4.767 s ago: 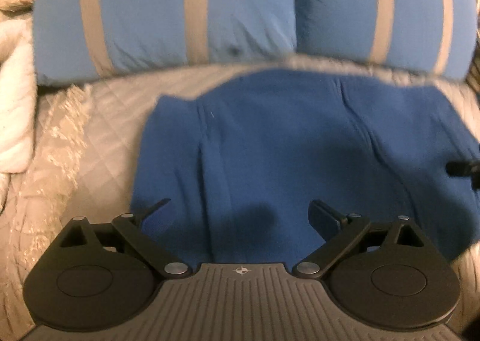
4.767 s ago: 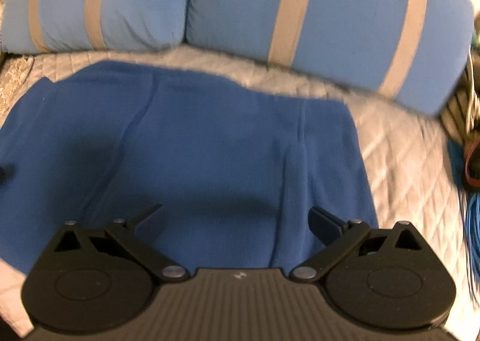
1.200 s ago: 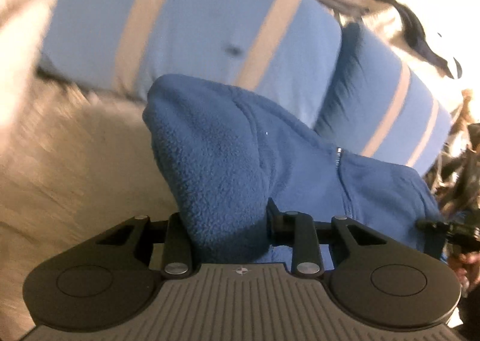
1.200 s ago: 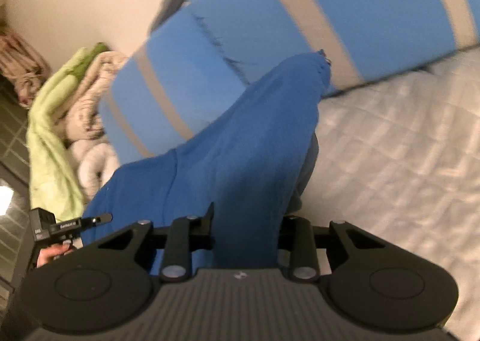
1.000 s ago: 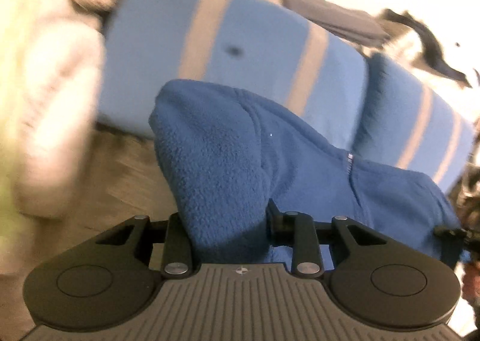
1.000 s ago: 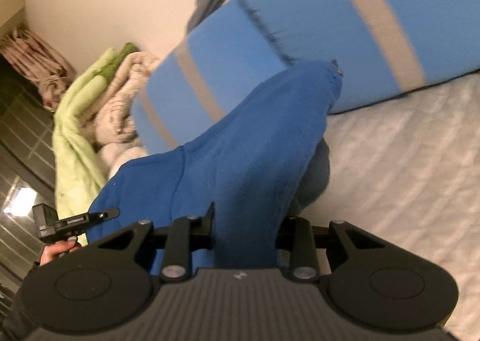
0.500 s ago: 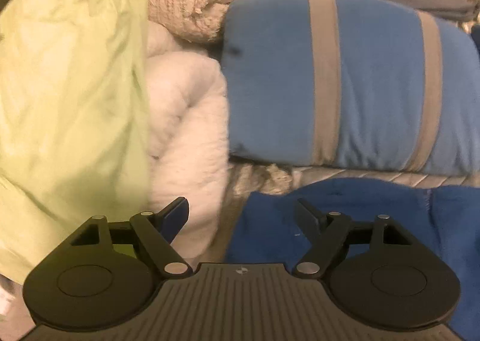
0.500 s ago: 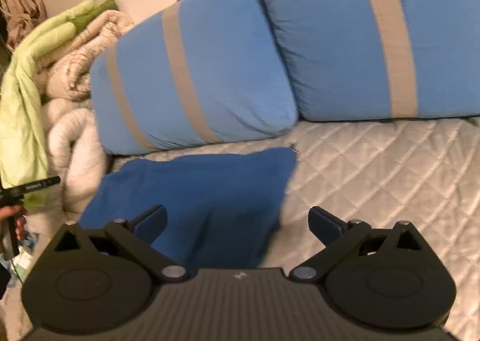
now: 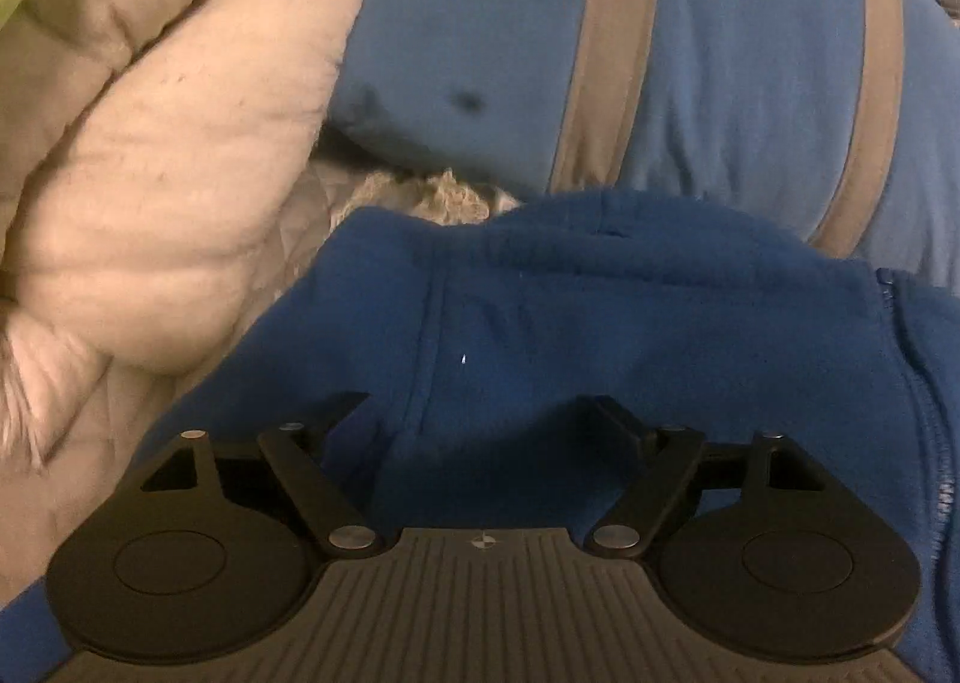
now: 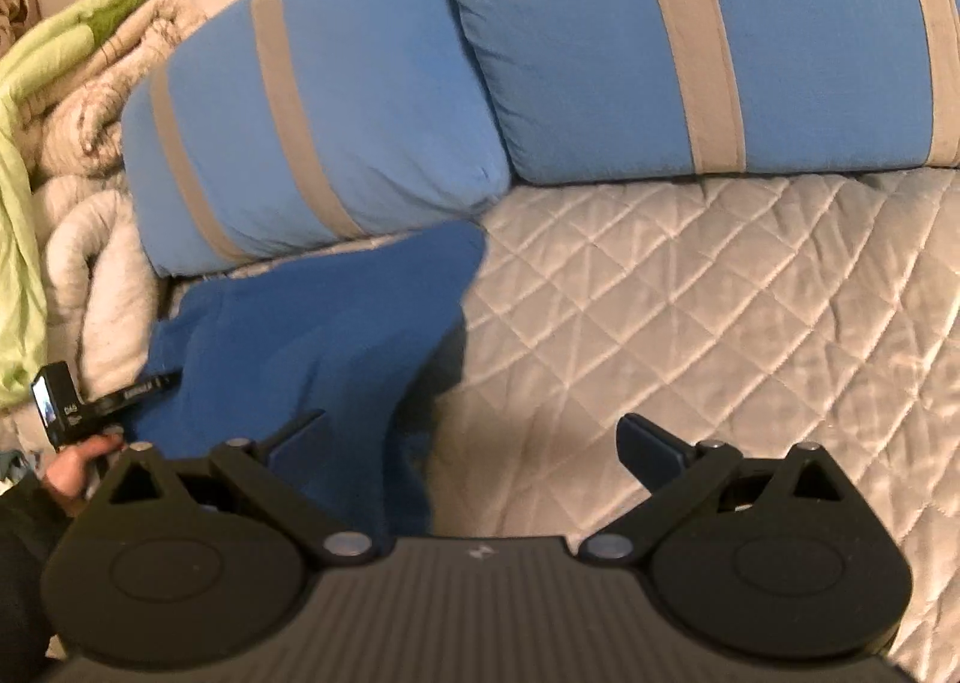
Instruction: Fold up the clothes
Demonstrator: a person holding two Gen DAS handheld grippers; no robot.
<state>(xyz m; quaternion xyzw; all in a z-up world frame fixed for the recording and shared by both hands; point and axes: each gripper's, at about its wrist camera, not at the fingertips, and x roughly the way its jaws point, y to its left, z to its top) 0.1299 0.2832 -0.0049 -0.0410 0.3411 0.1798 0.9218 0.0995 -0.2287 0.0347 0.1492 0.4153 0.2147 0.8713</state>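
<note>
Both claws, left (image 9: 474, 404) and right (image 10: 471, 431), have just sprung open, released; blue fleece (image 10: 312, 335) lies against striped pillows (image 10: 336, 101), quilted bed (image 10: 720, 311) bare rightward.

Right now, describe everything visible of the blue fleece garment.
The blue fleece garment looks soft and napped, deep blue, with seams and a zipper edge at the right. It lies bunched on the quilted cover, its far edge against the striped pillow, beside a cream blanket. Neither hand-held gripper grips it.
</note>
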